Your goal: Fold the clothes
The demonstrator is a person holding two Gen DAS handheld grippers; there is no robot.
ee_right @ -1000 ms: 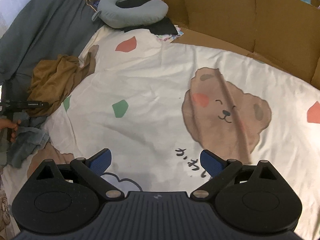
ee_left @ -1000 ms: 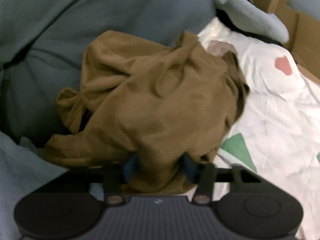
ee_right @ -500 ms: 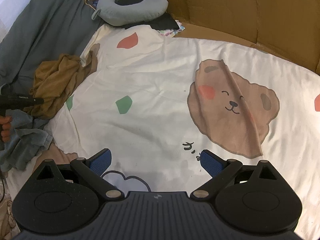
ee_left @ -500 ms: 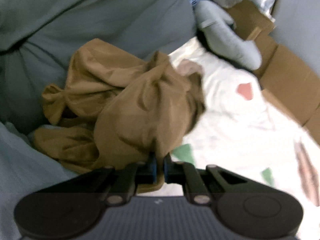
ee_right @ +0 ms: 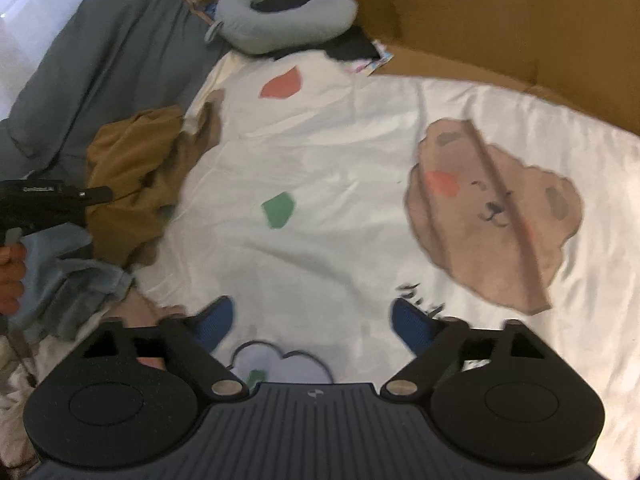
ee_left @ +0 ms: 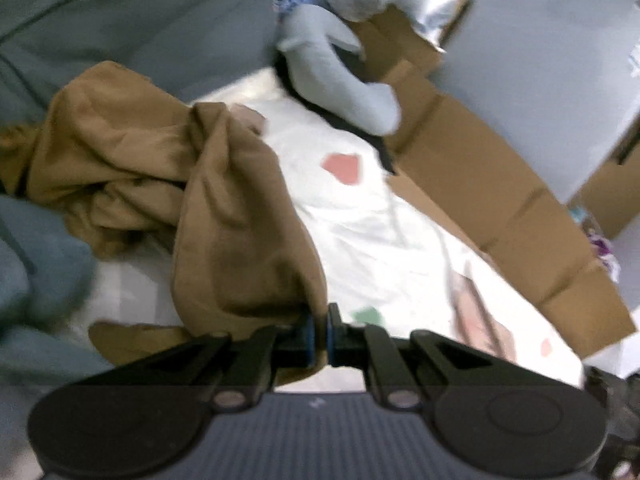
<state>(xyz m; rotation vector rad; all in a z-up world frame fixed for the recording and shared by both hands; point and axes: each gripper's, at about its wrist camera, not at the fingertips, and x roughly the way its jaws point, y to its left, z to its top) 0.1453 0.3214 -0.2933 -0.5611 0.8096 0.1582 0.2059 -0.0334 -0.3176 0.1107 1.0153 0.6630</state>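
Writing: where the bedsheet (ee_right: 340, 168) shows dark characters beside its bear print, they are too blurred to read.
Box: cardboard (ee_right: 500, 20) walls the bed's far side; contents not visible.
Brown garment (ee_left: 224, 216): crumpled, at the sheet's left edge.
Left gripper (ee_left: 318, 330): jaws pinched together on the garment's edge.
Right gripper (ee_right: 312, 320): jaws spread wide, holding nothing, above the sheet.

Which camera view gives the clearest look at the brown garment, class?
The left wrist view: the brown garment fills the frame, pinched at one edge by the shut left gripper. The right wrist view shows it only as a small crumpled heap at the left edge of the bear-print sheet.
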